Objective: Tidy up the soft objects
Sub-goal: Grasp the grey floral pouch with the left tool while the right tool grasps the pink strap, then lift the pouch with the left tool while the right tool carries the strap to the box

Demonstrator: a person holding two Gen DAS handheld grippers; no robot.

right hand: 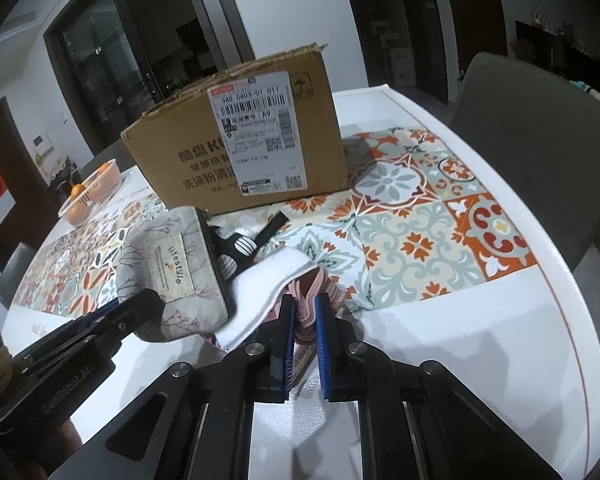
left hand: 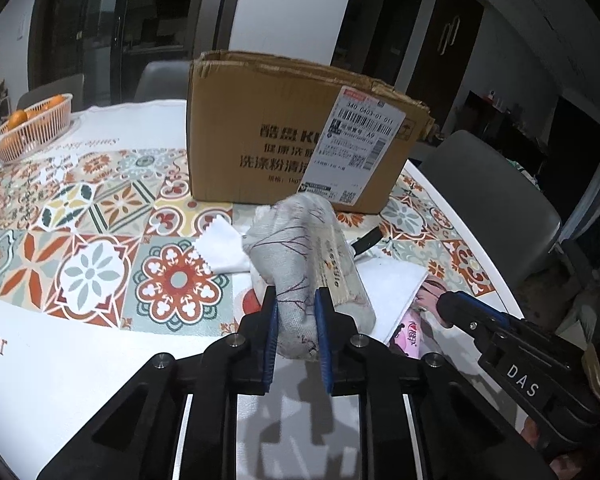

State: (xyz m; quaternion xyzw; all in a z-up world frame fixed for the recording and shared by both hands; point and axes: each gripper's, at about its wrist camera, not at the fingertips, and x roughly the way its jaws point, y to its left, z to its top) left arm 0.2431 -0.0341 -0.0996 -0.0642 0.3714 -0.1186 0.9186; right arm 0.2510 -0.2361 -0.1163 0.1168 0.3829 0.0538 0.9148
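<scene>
Left gripper (left hand: 296, 320): your jaws are drawn in narrow on the near end of a grey fabric pouch (left hand: 312, 264), the blue pads pressing into the cloth on both sides.
Right gripper (right hand: 304, 320): your jaws are pinched nearly together on a bunched pink striped cloth (right hand: 306, 312) that sits right between them.
Grey fabric pouch: it stretches away from your left fingers toward the box and carries a sewn label reading "lifestyle". It looks soft and light and will probably sag at the far end, so a hold nearer its middle would likely carry it flatter.
Pink striped cloth: thin, limp and light by the look of it. It lies partly under a white folded cloth (right hand: 268, 280) just left of your right jaws, so a lift could drag that cloth along.
Other soft pieces: a black and white patterned item (right hand: 236, 252) lies beyond the white cloth, between your right gripper and the box.
Cardboard box (left hand: 276, 128): it stands upright on the table (right hand: 480, 320) straight ahead of both grippers, top flaps open. You cannot see inside it from here.
Pink basket (left hand: 32, 128): far off to the left of your left gripper, holding oranges.
</scene>
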